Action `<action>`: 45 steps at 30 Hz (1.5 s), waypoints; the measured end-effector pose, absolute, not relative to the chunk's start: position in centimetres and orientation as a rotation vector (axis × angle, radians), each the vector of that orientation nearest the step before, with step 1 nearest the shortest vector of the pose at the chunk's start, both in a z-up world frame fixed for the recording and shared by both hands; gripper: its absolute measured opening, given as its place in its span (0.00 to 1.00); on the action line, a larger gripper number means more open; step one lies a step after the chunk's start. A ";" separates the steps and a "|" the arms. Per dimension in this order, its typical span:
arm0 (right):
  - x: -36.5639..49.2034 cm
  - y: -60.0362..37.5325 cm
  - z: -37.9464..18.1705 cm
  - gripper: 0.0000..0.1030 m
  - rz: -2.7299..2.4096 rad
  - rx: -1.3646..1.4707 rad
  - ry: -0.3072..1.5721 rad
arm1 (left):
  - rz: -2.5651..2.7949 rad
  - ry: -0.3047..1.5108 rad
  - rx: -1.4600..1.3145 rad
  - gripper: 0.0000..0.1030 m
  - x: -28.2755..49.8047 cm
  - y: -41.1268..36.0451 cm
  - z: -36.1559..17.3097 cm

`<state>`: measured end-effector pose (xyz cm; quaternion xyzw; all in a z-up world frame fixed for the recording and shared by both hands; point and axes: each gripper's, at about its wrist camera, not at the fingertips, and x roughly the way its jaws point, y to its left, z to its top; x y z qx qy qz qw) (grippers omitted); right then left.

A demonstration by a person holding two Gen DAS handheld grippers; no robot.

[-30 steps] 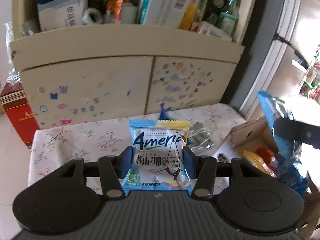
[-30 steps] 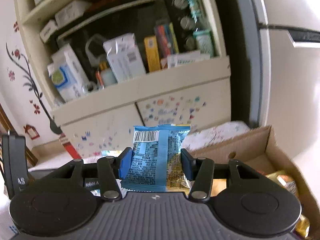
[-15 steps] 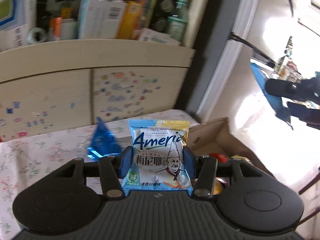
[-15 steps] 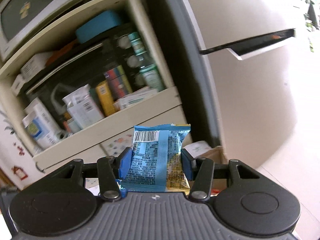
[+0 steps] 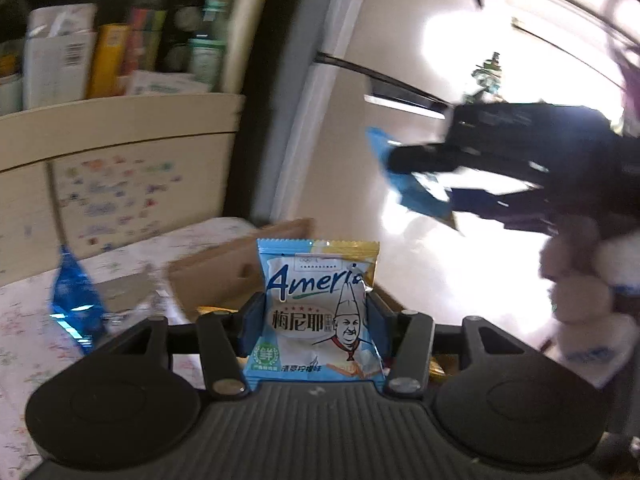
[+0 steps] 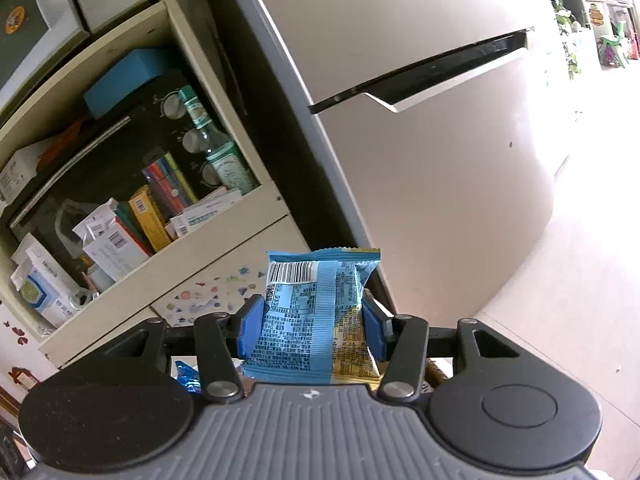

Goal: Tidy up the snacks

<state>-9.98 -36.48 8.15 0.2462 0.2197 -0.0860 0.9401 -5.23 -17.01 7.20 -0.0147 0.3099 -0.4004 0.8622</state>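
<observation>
The left gripper [image 5: 314,326] pinched a snack packet [image 5: 316,312] between its blue pads, front face showing: "Ameri" in dark blue script (the last letters cut off by a chef drawing in a tall white hat), Chinese characters on a brown oval, a green round seal at the lower left. The packet stood upright, pale blue with a gold right corner and crimped top edge, raised above the cardboard box [image 5: 224,268]. Left of the box the floral-cloth surface [image 5: 24,328] carried a shiny blue wrapper [image 5: 74,304]; right of the box lay open, brightly lit floor. The right gripper [image 6: 312,328] clamped a second packet [image 6: 316,316] back side out, with a barcode, a small QR code and dense unreadable print on blue and gold. It hung above and to the right of the box, where the left view showed it blurred [image 5: 416,184] before the refrigerator [image 6: 420,140], well clear of the cluttered shelf [image 6: 160,216].
</observation>
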 end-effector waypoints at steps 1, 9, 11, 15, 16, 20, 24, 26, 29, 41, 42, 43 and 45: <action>-10.0 -36.6 8.1 0.56 -0.179 0.501 0.451 | -0.860 0.650 -0.020 0.50 -5.6 -17.5 7.1; -9.9 -37.0 7.5 0.57 -0.192 0.501 0.495 | -0.922 0.715 0.010 0.57 -6.8 -20.0 4.3; -9.9 -37.1 7.4 0.59 -0.197 0.510 0.502 | -0.936 0.737 -0.046 0.69 -6.6 -19.7 4.1; -10.0 -37.2 7.3 0.67 -0.200 0.533 0.502 | -0.933 0.704 -0.067 0.78 -6.7 -19.3 4.8; -10.0 -37.2 7.3 0.67 -0.201 0.536 0.502 | -0.925 0.695 -0.064 0.79 -6.7 -19.2 4.9; -9.9 -36.8 7.2 0.69 -0.199 0.525 0.503 | -0.896 0.702 -0.065 0.79 -6.3 -18.8 5.0; -9.4 -36.3 7.1 0.71 -0.180 0.521 0.517 | -0.862 0.717 -0.070 0.79 -5.9 -18.3 4.9; -9.2 -36.0 7.0 0.73 -0.170 0.515 0.525 | -0.843 0.724 -0.068 0.79 -5.7 -17.9 4.8; -8.9 -35.4 6.9 0.74 -0.154 0.503 0.532 | -0.820 0.727 -0.069 0.79 -5.5 -17.3 4.8; -8.0 -33.7 6.9 0.77 -0.099 0.495 0.546 | -0.634 0.739 -0.096 0.80 -2.1 -12.6 5.6; -7.9 -33.6 6.9 0.78 -0.093 0.494 0.547 | -0.612 0.739 -0.100 0.80 -1.6 -12.1 5.7; -7.8 -33.4 6.8 0.78 -0.089 0.494 0.548 | -0.589 0.740 -0.105 0.80 -1.1 -11.5 5.8; -7.7 -33.1 6.8 0.78 -0.079 0.491 0.553 | -0.544 0.742 -0.122 0.81 -0.2 -10.4 5.8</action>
